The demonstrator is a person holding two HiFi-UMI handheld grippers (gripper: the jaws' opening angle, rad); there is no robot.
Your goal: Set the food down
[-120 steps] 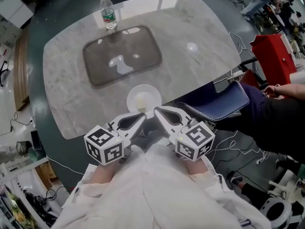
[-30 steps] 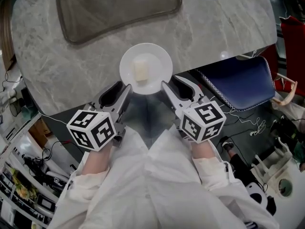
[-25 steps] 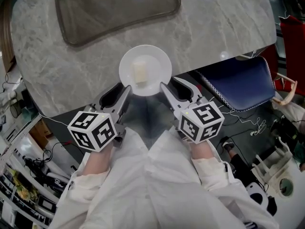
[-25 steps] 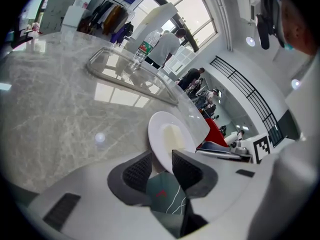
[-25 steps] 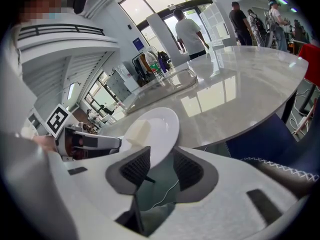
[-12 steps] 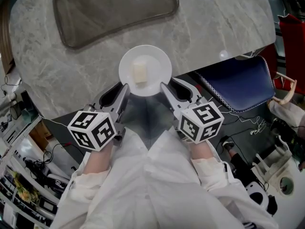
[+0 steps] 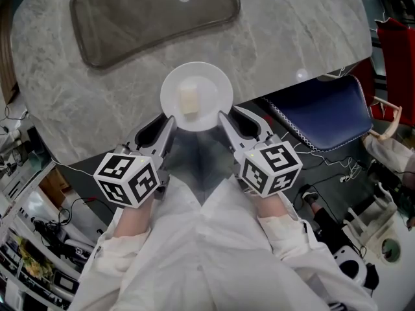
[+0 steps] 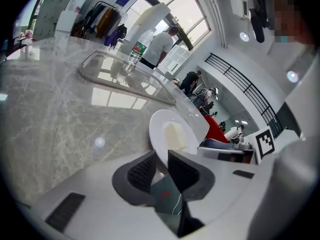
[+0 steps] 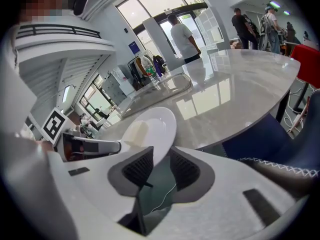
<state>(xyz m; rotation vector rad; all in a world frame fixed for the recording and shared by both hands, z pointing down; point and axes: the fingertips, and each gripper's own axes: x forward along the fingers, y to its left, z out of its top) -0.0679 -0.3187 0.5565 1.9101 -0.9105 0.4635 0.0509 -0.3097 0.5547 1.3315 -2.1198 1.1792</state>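
Note:
A round white plate (image 7: 217, 83) carries a pale block of food (image 7: 188, 99) and sits over the near edge of the marble table (image 7: 292, 37). My left gripper (image 7: 170, 118) is shut on the plate's left rim. My right gripper (image 7: 222, 116) has the right rim between its pads, and its jaws are closing on it. In the left gripper view the plate (image 8: 159, 134) rises from between the pads of the left gripper (image 8: 161, 159), with the food (image 8: 173, 134) on it. The right gripper view shows the plate (image 9: 162, 124), the food (image 9: 136, 131) and the right gripper (image 9: 161, 156) likewise.
A grey rectangular tray (image 7: 149, 18) lies on the table beyond the plate. A water bottle (image 8: 134, 54) stands past the tray. A blue chair seat (image 7: 318, 112) is to the right of the table edge, with a red object (image 7: 397, 50) further right. People stand in the background.
Since several seconds ago the plate and both grippers have come further in over the table's near edge. Over the last second they have barely shifted.

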